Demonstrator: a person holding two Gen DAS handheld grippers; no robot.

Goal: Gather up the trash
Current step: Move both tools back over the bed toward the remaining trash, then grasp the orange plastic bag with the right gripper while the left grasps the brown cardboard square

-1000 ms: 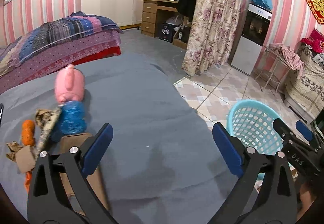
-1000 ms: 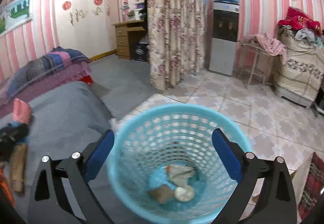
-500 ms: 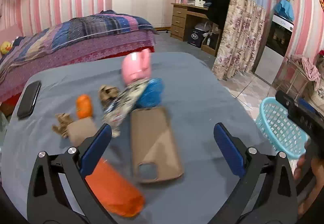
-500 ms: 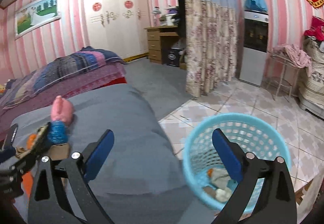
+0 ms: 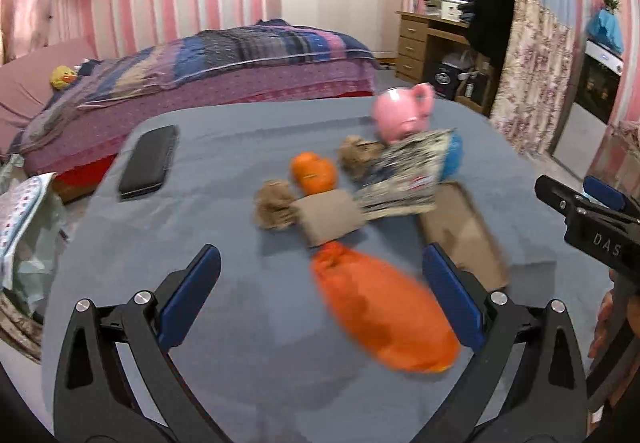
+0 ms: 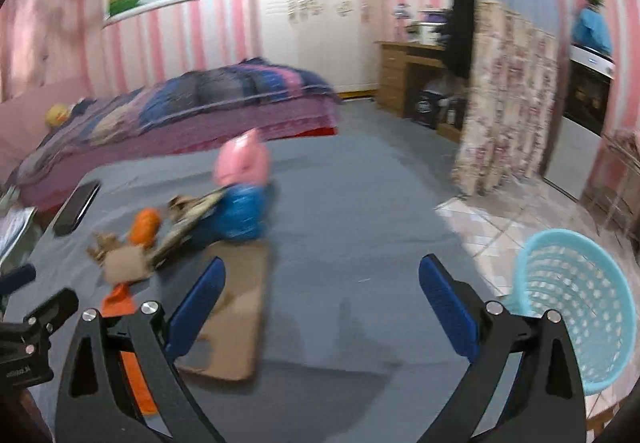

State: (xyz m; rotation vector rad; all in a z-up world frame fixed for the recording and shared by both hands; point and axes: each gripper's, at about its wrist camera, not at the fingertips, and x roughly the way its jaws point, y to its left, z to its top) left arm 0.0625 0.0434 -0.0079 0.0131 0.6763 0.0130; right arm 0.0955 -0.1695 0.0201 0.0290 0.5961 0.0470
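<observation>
The left gripper [image 5: 320,295] hangs over the grey-blue cloth-covered table [image 5: 224,323] with its blue-padded jaws spread wide and nothing between them. Just ahead of it, partly between the fingertips, lies a blurred orange plastic bag [image 5: 384,317]; its knotted end touches a tan cardboard piece [image 5: 330,217] a little farther out. Beside that card sit a brown crumpled paper wad [image 5: 274,205], a small orange fruit [image 5: 313,173] and a printed black-and-white snack wrapper [image 5: 408,179], with a second brown wad [image 5: 358,155], a blue crinkled bag [image 5: 452,161] and a pink pig-shaped toy [image 5: 402,113] beyond. A flat tan phone case [image 5: 464,231] lies ahead and to the right, just past the right fingertip. Far ahead and to the left rests a black phone [image 5: 149,162]. The right gripper [image 6: 320,297] is likewise wide apart and empty above the same table, the phone case under its left finger and the trash cluster ahead to its left. To its right, off the table edge on the tiled floor [image 6: 500,215], stands a light-blue perforated plastic basket [image 6: 576,307], just beside the right finger in view. A purple patchwork-covered bed [image 6: 192,111] lies well beyond.
</observation>
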